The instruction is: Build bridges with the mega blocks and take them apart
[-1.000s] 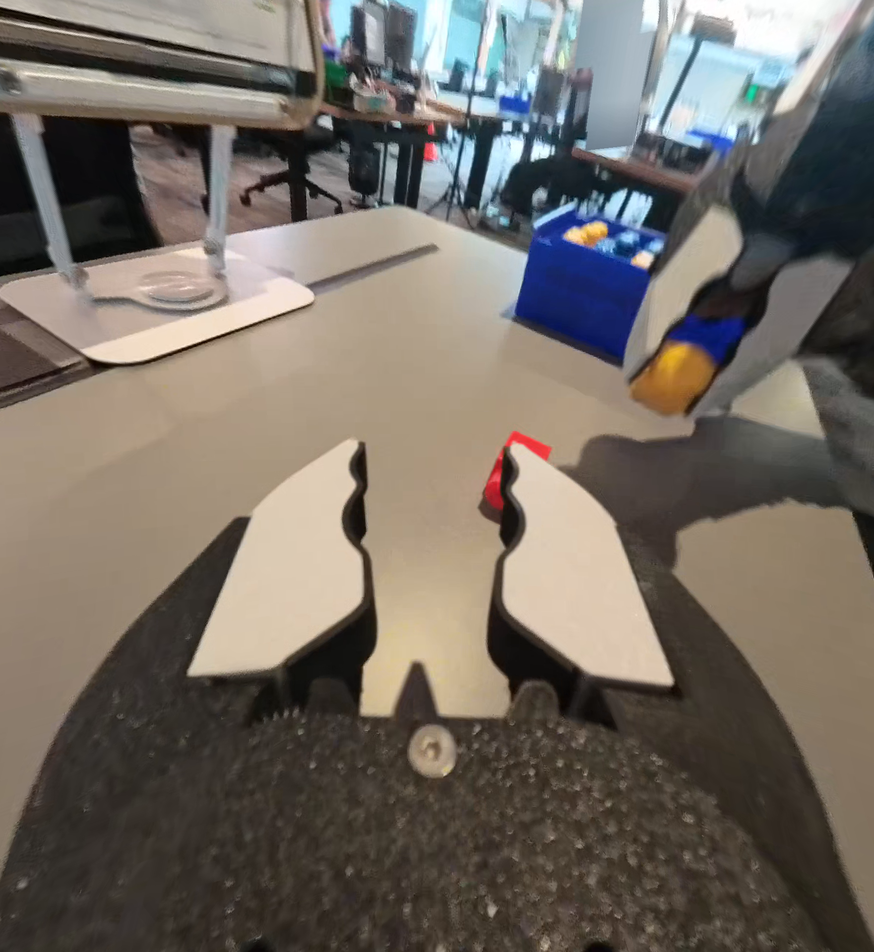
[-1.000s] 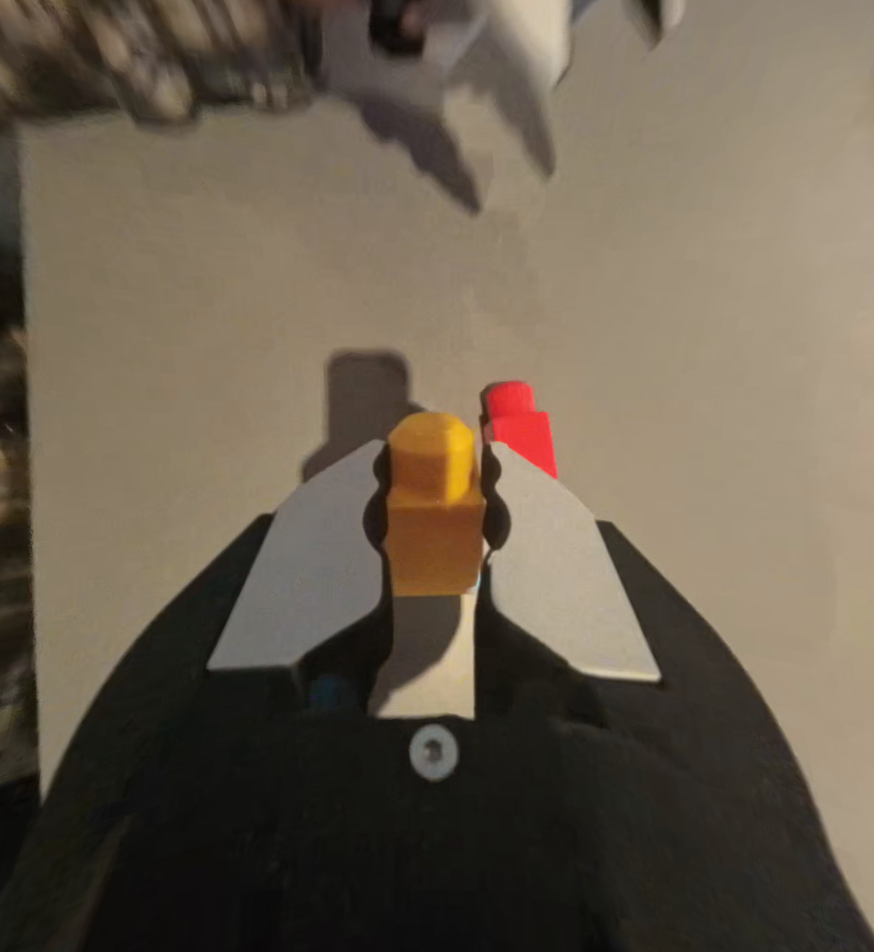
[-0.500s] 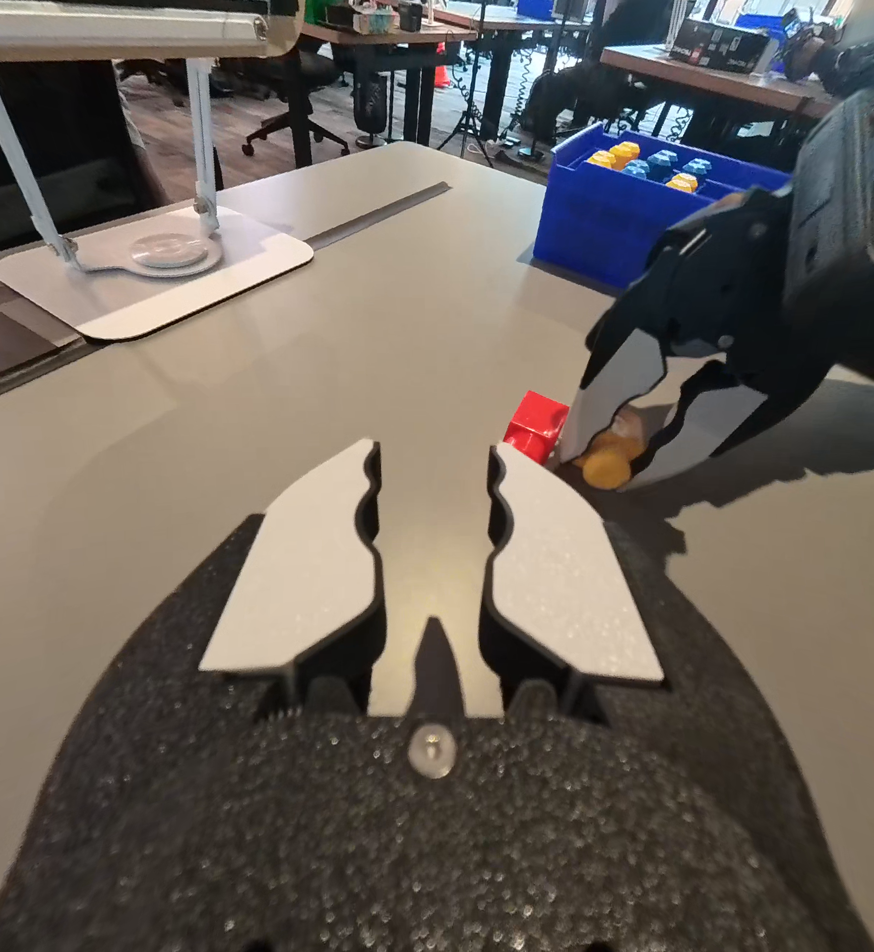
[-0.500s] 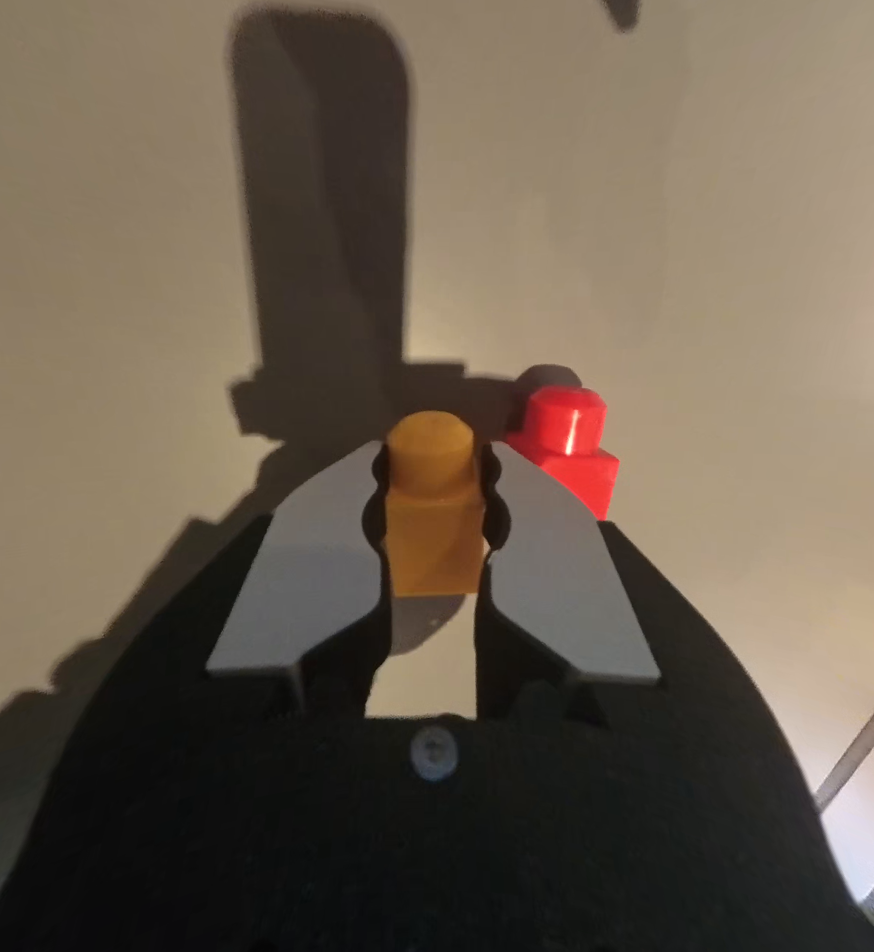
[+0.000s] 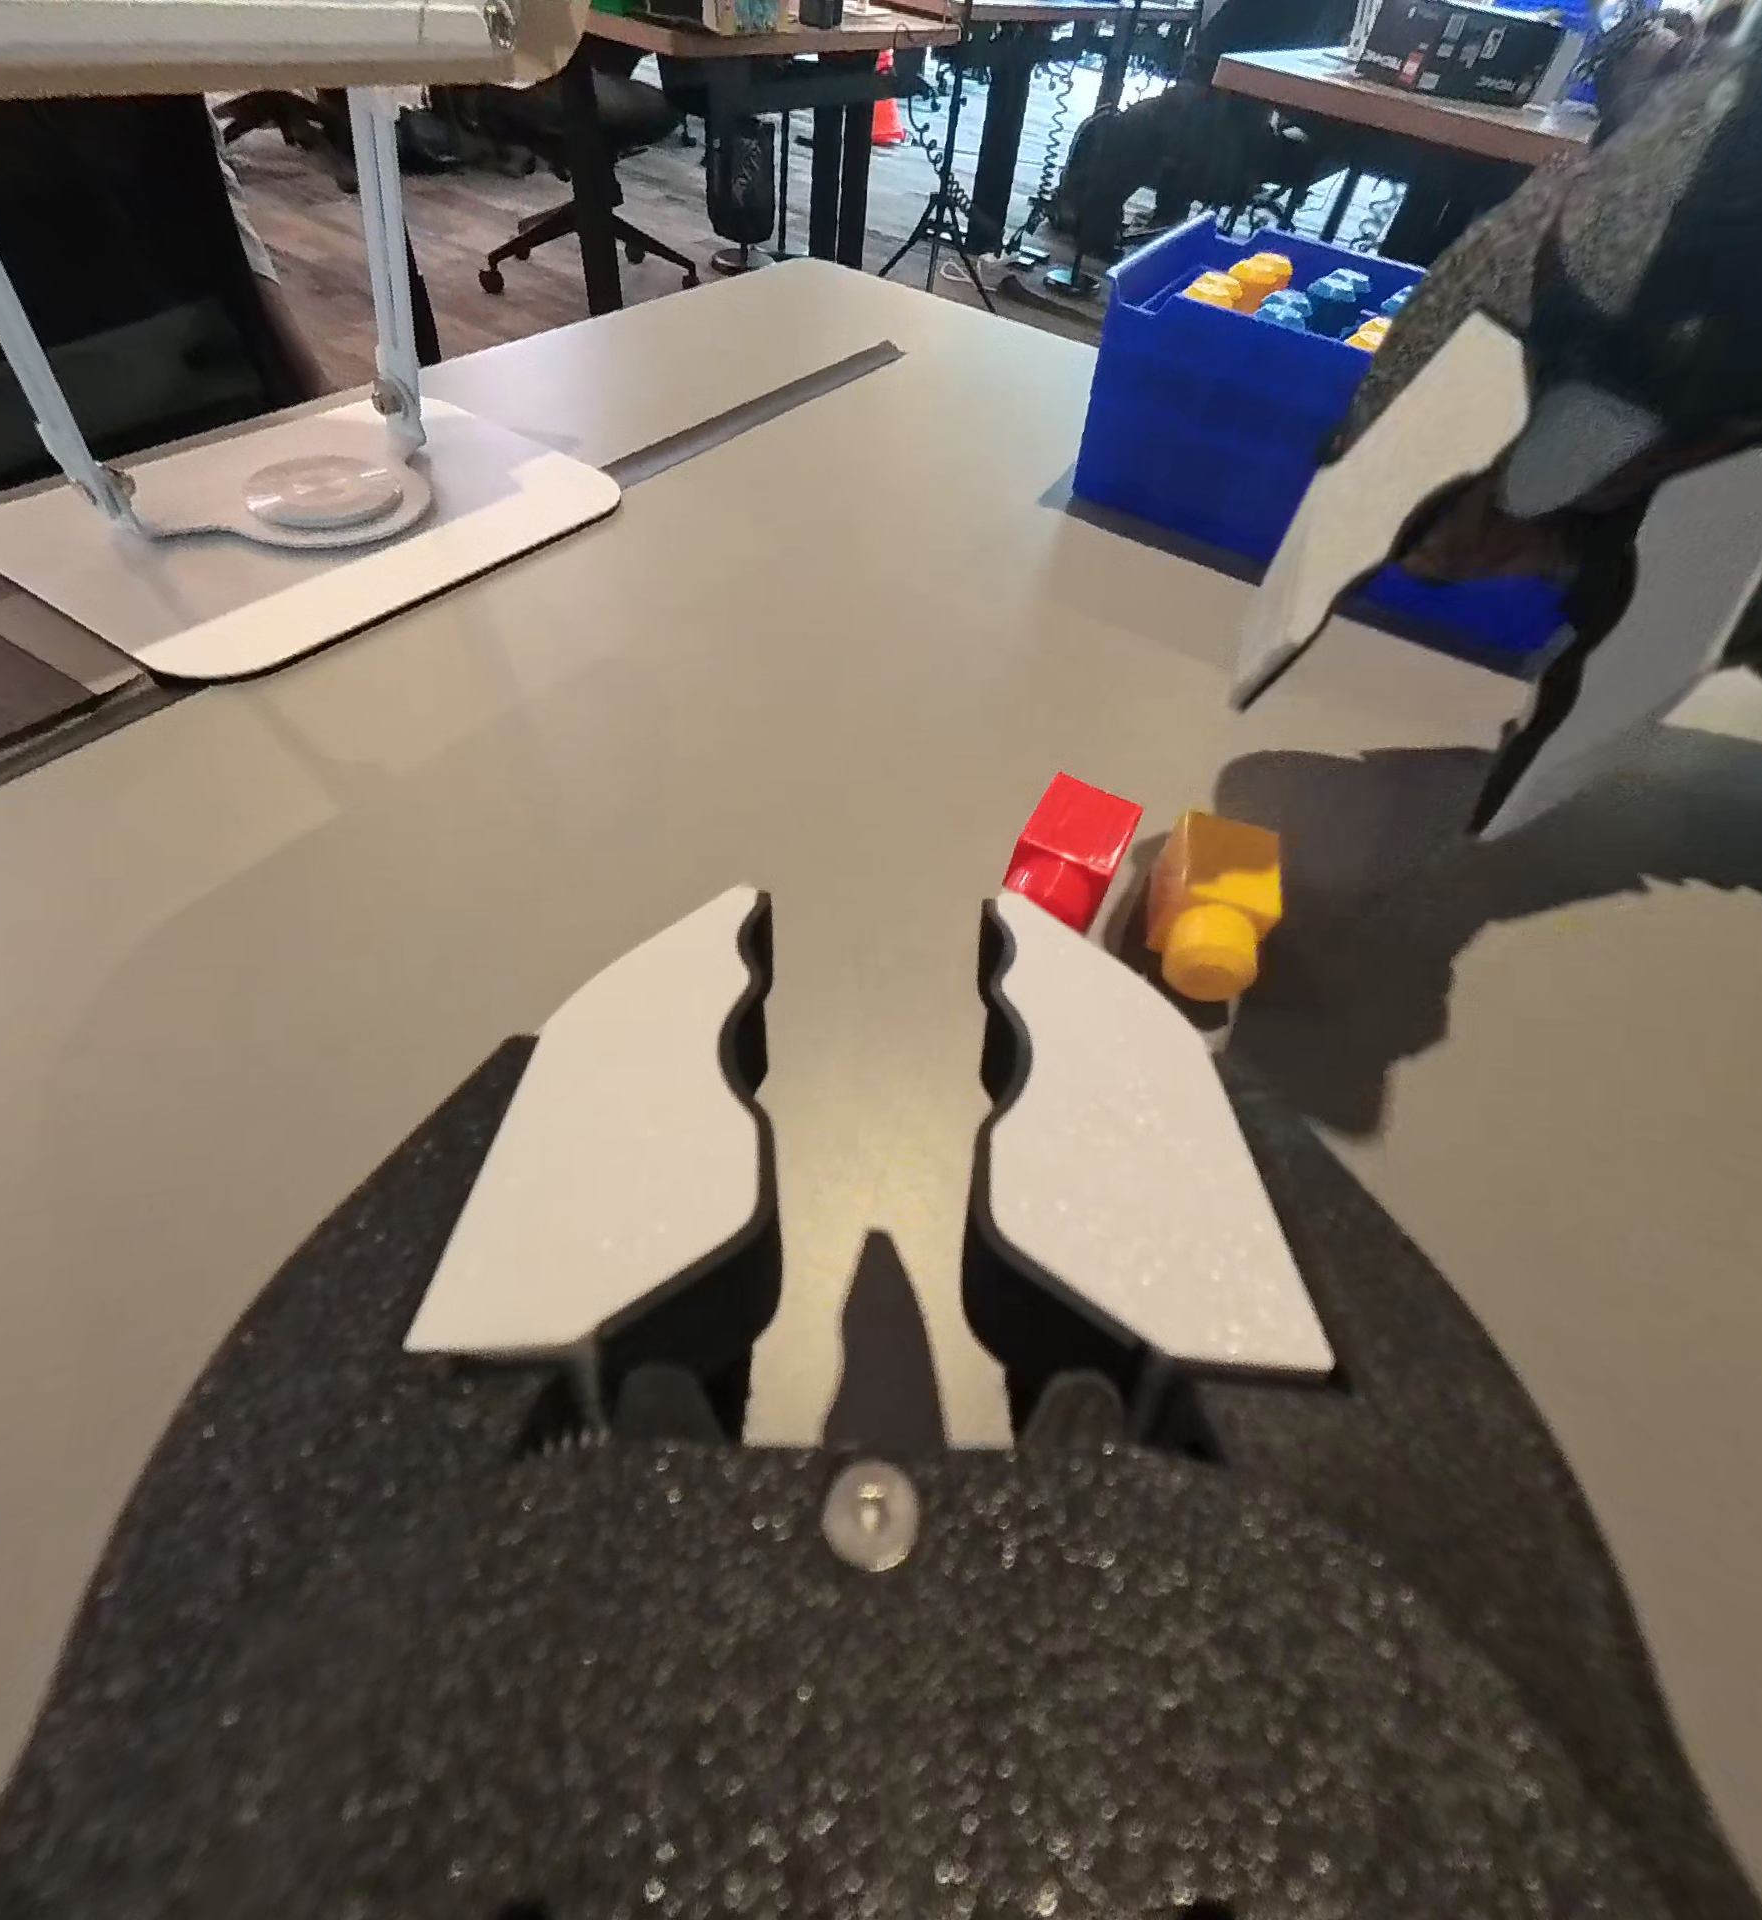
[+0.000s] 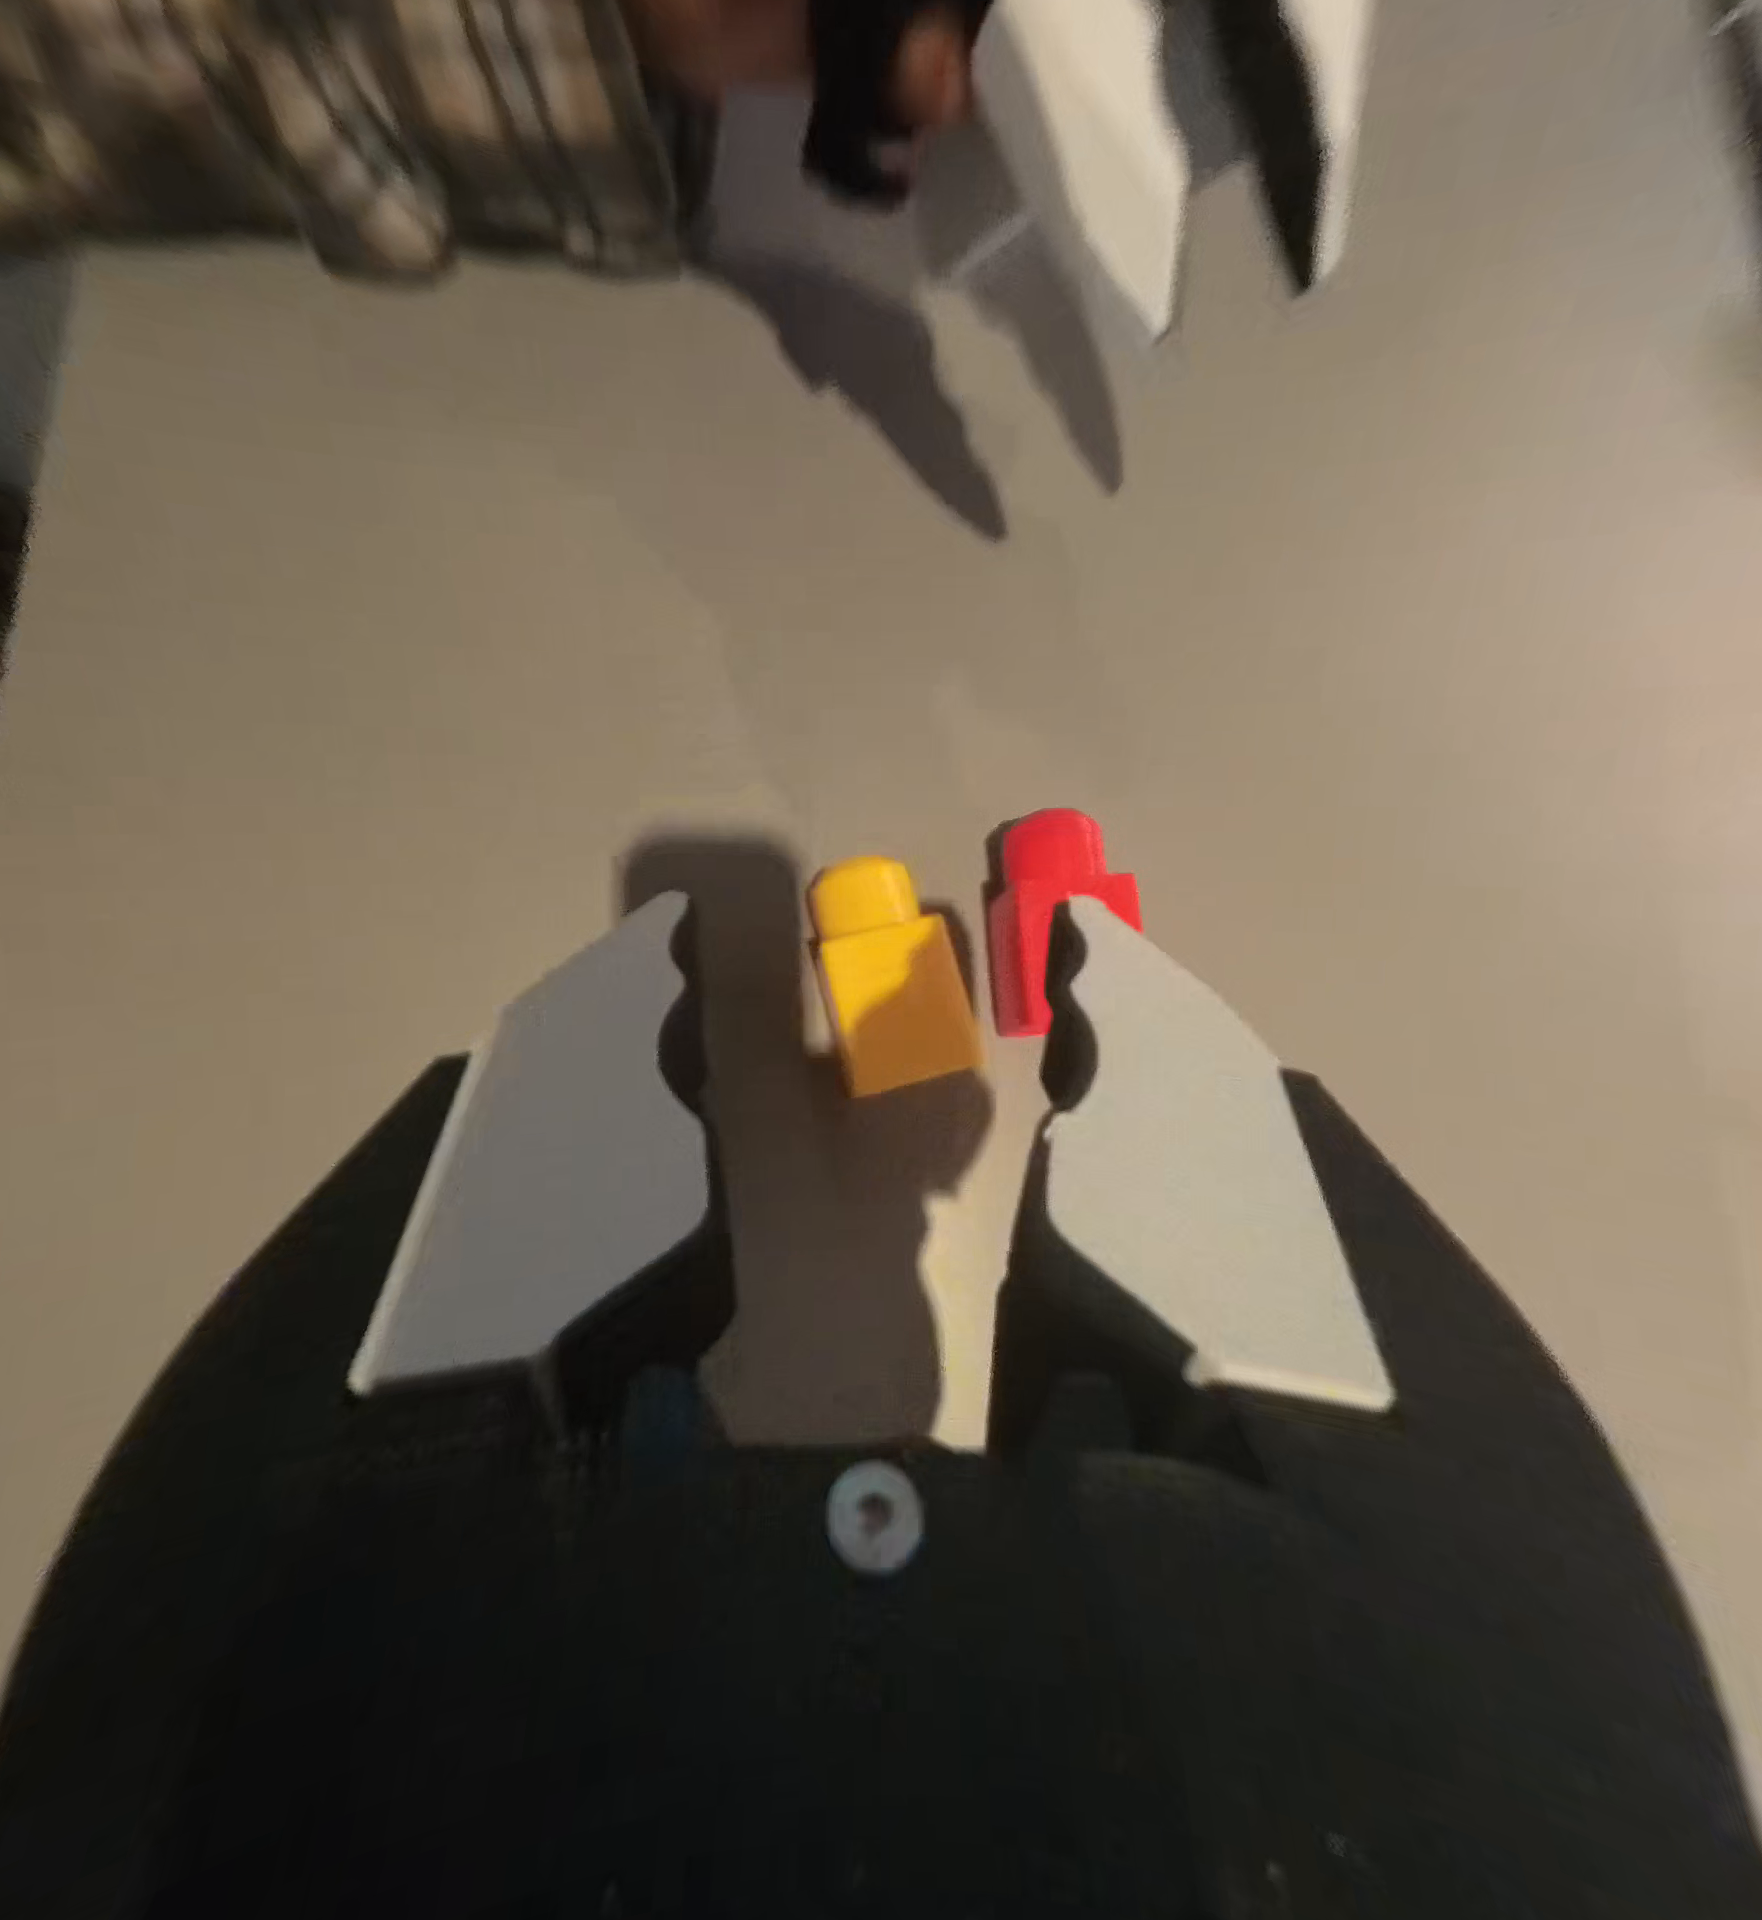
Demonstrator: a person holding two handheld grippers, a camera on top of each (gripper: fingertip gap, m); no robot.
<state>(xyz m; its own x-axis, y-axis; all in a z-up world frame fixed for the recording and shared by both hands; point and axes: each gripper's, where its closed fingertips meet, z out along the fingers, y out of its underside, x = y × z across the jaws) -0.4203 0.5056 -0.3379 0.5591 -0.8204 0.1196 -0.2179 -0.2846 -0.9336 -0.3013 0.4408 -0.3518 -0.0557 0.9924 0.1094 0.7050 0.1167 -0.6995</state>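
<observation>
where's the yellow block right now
The yellow block lies on the table just right of the red block, below the open right gripper.

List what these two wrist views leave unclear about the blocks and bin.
- Small red plastic block: near end hidden by the left gripper finger in the left wrist view.
- Blue plastic bin: right part covered by the right gripper.
- Small yellow plastic block: edges blurred in the right wrist view.

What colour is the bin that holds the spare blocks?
Blue bin, best seen in the left wrist view.
</observation>
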